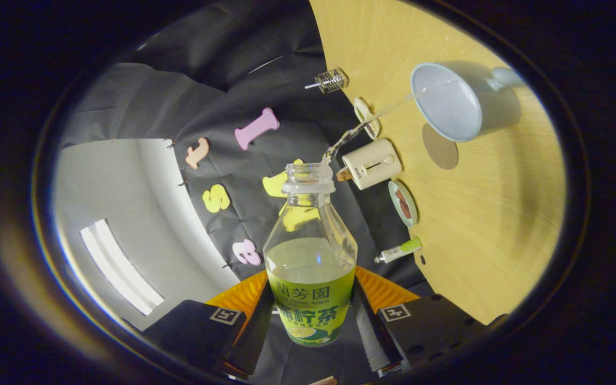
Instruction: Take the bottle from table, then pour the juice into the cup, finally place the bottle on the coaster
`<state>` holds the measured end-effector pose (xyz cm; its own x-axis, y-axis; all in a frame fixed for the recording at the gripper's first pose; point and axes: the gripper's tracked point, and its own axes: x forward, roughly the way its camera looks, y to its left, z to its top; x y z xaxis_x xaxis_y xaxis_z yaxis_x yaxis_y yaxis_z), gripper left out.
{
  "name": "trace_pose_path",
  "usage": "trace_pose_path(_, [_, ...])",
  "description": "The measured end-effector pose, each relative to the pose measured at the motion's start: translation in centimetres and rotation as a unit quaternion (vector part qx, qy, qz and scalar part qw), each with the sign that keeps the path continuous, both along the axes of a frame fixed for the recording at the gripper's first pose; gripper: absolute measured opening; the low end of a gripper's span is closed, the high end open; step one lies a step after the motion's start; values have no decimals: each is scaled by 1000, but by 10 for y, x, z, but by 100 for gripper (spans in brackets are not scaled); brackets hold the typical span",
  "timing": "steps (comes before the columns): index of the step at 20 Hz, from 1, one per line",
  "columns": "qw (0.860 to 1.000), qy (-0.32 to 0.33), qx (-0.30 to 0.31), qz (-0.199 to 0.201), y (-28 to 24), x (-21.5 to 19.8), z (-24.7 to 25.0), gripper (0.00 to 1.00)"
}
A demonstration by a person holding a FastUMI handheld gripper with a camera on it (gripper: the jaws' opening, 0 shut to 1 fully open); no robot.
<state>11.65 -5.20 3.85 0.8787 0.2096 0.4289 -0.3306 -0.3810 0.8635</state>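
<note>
Now the claw (312, 315) grips the bottle (310, 256), pouring past the toaster (372, 163) into the cup (455, 104).

Dim, warm light, brightest at a pale ceiling panel (121, 267); the cup (455, 101) throws a soft shadow on the table (500, 214). Fisheye bending grows toward the edges, where detail perhaps blurs slightly.

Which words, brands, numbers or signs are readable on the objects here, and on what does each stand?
Clear plastic bottle, gripped between the gripper's fingers: green label with large non-Latin characters, not quoted; small print blurred.
White tube with green cap: print too small.
Cream box: mark too small.
Square markers on the fingers: patterns, no words.
</note>
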Motion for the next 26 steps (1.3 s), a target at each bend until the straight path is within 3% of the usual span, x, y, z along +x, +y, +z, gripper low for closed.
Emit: trace_pose_path(26, [994, 41, 82, 57, -10, -3, 36, 79])
